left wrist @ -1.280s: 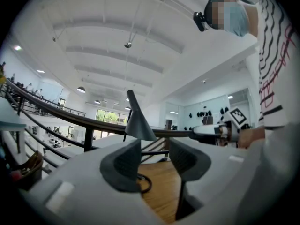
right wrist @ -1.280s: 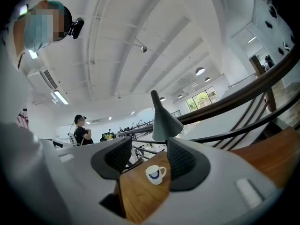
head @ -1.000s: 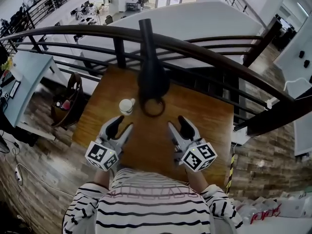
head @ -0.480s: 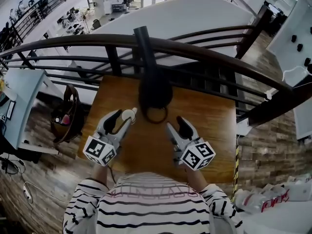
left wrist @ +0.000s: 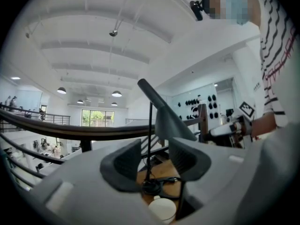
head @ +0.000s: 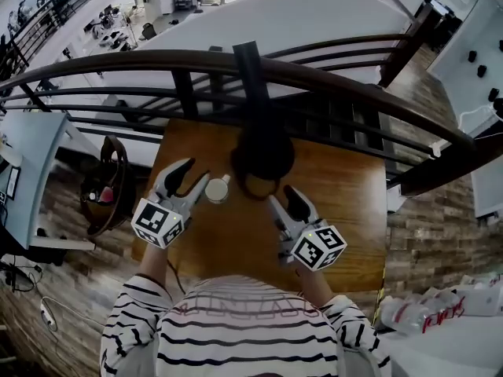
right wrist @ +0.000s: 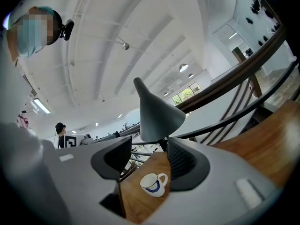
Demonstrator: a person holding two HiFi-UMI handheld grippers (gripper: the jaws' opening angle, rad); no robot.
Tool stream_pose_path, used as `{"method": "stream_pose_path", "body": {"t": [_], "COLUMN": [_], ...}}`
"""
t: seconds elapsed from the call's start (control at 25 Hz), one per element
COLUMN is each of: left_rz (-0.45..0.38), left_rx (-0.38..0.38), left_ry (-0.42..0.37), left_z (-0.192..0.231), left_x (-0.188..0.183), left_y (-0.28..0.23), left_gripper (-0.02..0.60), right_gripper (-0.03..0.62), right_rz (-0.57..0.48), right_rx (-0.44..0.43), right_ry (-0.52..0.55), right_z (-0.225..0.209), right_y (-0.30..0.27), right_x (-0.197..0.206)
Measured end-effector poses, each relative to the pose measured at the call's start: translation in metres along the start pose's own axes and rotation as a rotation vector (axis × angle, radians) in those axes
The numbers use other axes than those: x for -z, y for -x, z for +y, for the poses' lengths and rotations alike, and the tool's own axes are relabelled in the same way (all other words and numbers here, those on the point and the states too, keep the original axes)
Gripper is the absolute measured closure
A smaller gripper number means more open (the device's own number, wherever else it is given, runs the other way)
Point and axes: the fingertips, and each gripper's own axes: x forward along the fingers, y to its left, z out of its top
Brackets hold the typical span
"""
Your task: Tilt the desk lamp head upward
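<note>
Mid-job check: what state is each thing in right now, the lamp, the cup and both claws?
Desk lamp head: pointing down over the table, not yet tilted up, untouched.
Left claw: open, nothing between its pads.
Right claw: open, nothing between its pads.
Cup: upright on the table, ungripped.

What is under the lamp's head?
The lamp's round base on the wooden table. From above, the head covers part of the base. The cup stands beside it.

Wooden table (head: pixel 346 203) against dark curved railing (head: pixel 118 63) at a mezzanine edge. Wood-plank floor (head: pixel 440 234). Office desks (head: pixel 126 23) below. White beamed ceiling (left wrist: pixel 93 46), pendant lamps (left wrist: pixel 61 90), bright window (left wrist: pixel 96 117) far off.
</note>
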Motion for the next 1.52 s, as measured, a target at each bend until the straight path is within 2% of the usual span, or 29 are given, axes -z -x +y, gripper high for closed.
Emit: {"method": "stream_pose_path", "body": {"t": [0.36,0.68,0.96,1.24,1.44,1.52], "left_rz": [0.067,0.09,0.099,0.125,0.105,0.099], "left_rx": [0.139,0.272,0.403,0.52,0.56,0.577], "left_ry": [-0.081,-0.151,-0.131,-0.13,-0.115,-0.12], "left_z": [0.043,0.058,0.072,0.064,0.058,0.054], "left_x": [0.021,0.046,0.069,0.088,0.088,0.086], "left_y": [-0.056,-0.119,-0.165,-0.201,-0.214,-0.217], "left_gripper": [0.407,0.407,0.407,0.41,0.472,0.472], "right_gripper": [0.368,0.348,0.345,0.352,0.347,0.345], "right_rz": [-0.042,-0.084,-0.099,-0.147,-0.17,-0.174], "right_rx": [0.082,0.089,0.072,0.06,0.065,0.064], "right_ry": [-0.042,-0.076,-0.102,-0.107,-0.111,-0.112], "right_z": [-0.014,-0.025,-0.027,-0.03,-0.031,-0.031], "right_y": [-0.029,-0.053,-0.079,-0.09,-0.089,-0.09], "right_x": [0.0,-0.005,-0.002,-0.01,-0.01,-0.011]}}
